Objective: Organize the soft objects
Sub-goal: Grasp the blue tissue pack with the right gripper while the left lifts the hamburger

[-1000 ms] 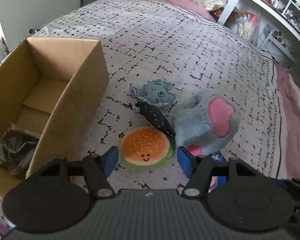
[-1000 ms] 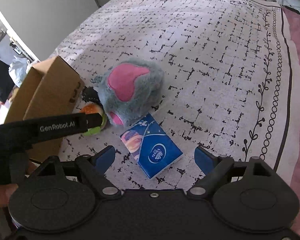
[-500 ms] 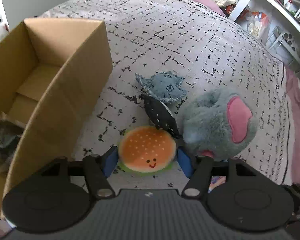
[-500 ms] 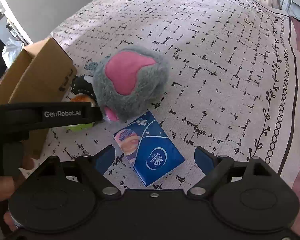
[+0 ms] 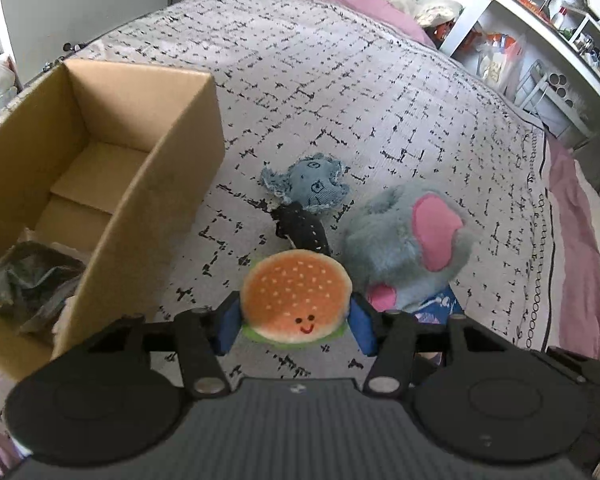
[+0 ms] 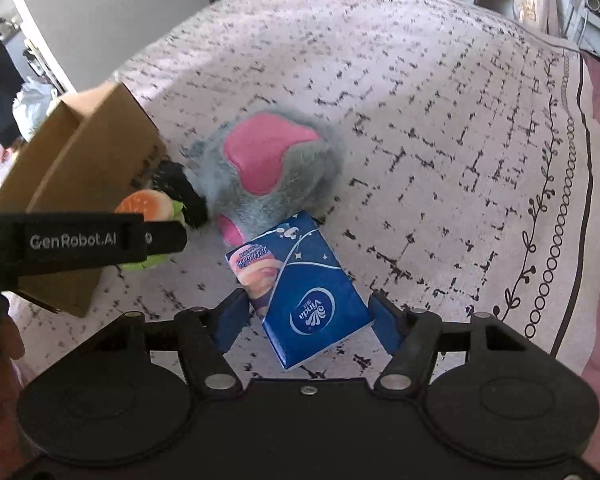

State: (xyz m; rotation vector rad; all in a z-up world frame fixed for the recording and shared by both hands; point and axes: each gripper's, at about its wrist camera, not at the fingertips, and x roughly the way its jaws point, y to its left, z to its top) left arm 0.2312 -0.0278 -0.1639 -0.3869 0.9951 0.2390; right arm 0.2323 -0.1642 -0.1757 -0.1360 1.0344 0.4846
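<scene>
The left gripper (image 5: 295,330) has its blue pads on either side of the round orange plush hamburger with a stitched smile (image 5: 296,300); the pads look to be touching its flanks, so the grasp step seems in hand, though whether the toy is truly clamped and lifted cannot be told. The right gripper (image 6: 306,326) is spread wide around the blue soft tissue pack (image 6: 300,290), pads apart from its sides.

Taking the open brown cardboard box (image 5: 100,184) as landmark: the hamburger lies just beside its near long wall, the fluffy grey plush with pink patches (image 5: 412,244) sits further out from that wall, and the small denim-blue rag toy with a dark dotted body (image 5: 306,200) lies between them, a little further back. A crumpled dark plastic bag (image 5: 28,284) lies inside the box.

Next, I judge, the left gripper must raise the hamburger over the box wall and release inside; the right must pinch the tissue pack.

Everything rests on a bed with a pale quilt marked in broken black lines (image 5: 340,92). Beyond the box are cluttered white shelves (image 5: 540,40).
</scene>
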